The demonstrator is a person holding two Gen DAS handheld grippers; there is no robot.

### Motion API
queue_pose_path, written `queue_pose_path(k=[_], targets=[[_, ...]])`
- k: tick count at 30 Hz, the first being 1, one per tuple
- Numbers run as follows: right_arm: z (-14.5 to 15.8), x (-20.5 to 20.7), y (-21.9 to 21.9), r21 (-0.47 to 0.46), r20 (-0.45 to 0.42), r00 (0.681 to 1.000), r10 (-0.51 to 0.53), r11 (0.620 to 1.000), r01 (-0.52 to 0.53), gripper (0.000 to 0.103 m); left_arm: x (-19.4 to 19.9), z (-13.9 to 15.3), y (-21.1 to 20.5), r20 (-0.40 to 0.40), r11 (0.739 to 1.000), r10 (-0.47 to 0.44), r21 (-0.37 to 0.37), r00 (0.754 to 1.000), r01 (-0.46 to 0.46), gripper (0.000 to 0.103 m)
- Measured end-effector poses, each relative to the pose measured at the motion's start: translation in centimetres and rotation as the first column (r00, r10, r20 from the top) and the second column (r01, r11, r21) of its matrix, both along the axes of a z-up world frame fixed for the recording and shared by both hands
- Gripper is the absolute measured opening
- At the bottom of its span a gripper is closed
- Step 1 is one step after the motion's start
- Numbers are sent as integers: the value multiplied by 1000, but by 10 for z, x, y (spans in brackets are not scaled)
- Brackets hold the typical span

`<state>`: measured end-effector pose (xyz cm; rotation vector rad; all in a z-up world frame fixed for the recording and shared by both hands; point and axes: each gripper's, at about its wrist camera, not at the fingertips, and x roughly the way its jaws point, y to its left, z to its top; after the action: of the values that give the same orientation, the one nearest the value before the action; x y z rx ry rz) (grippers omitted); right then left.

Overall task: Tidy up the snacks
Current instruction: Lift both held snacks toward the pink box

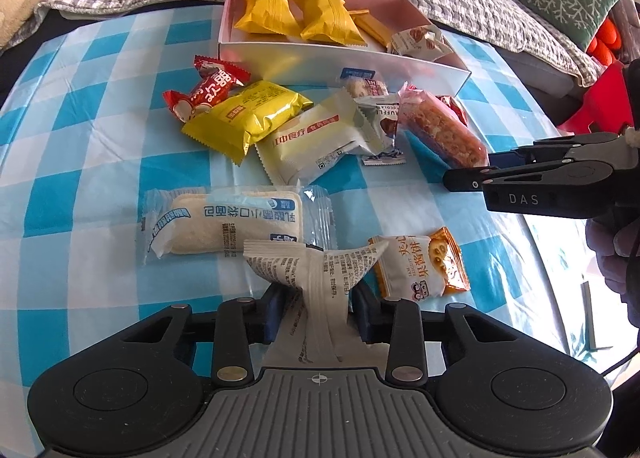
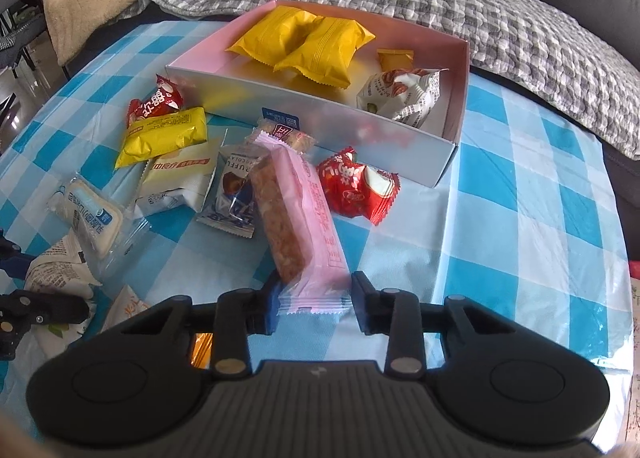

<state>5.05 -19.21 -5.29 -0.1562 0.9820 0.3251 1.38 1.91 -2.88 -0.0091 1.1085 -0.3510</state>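
Observation:
A white box at the table's far side holds two yellow packets and a white nut packet. Loose snacks lie in front of it. My left gripper is shut on a white printed packet, held just above the table. My right gripper has its fingers on either side of the near end of a pink cereal bar, which lies on the table; the fingers look slightly apart from the wrapper. The right gripper also shows in the left wrist view.
On the blue checked tablecloth lie a red candy, a yellow packet, a cream packet, a bread packet, an orange biscuit packet and a red packet. A sofa with grey blanket stands behind.

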Motion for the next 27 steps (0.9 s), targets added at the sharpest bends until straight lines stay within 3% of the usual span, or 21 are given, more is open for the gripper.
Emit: queue_pose_path(k=[8, 11, 14, 16, 23, 27], targets=[[8, -3, -7, 52, -122, 992, -39, 998, 46, 28, -1, 3, 0, 24, 1000, 1, 11, 1000, -1, 31], [10, -6, -8, 74, -159, 987, -25, 997, 38, 35, -1, 3, -1, 28, 1000, -7, 17, 1000, 6, 31], [13, -9, -8, 92, -131, 991, -20, 995, 32, 53, -1, 3, -1, 29, 1000, -8, 20, 1000, 8, 31], [15, -6, -6, 98, -110, 994, -16, 995, 27, 57, -2, 3, -2, 30, 1000, -10, 23, 1000, 9, 31], [9, 0, 5, 98, -85, 996, 11, 995, -3, 51, -1, 1, -5, 30, 999, -11, 37, 999, 10, 31], [3, -3, 13, 50, -83, 996, 33, 998, -29, 35, -2, 2, -6, 36, 999, -12, 44, 999, 11, 31]])
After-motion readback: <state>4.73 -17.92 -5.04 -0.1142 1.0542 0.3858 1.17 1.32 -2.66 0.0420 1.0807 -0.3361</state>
